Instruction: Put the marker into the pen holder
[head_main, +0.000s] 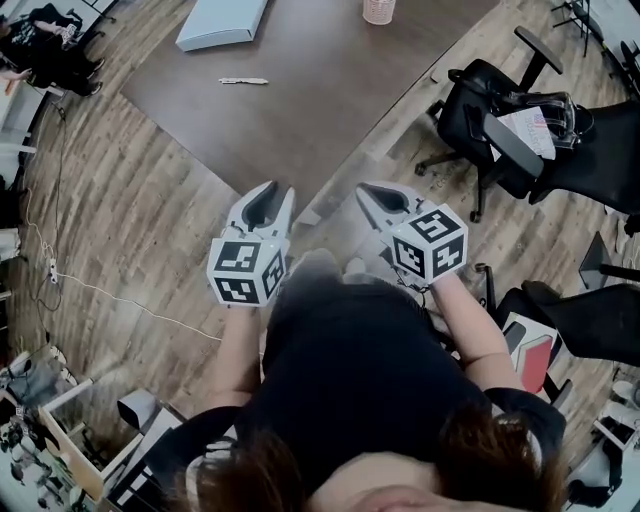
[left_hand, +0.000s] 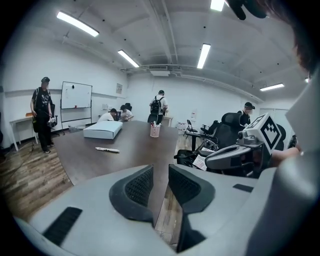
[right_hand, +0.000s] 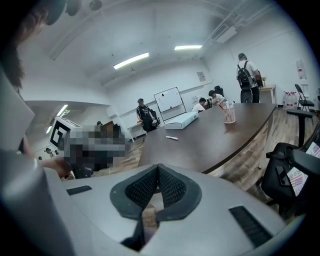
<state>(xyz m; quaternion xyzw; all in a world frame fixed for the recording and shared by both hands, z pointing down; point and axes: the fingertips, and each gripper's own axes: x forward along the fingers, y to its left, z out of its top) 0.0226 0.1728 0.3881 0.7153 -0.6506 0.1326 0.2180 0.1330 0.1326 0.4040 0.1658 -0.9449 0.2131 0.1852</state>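
Marker (head_main: 243, 81) flat, seemingly lying left-right

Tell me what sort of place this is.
Most likely an office meeting room. A long dark conference table fills the middle, a black swivel office chair stands beside it, and a whiteboard stands by the far wall.

Dark table (head_main: 330, 90) on wood-plank floor (head_main: 140, 220); black office chairs (head_main: 500, 120) beside; white walls (left_hand: 210, 100), ceiling strip lights (left_hand: 204, 55).
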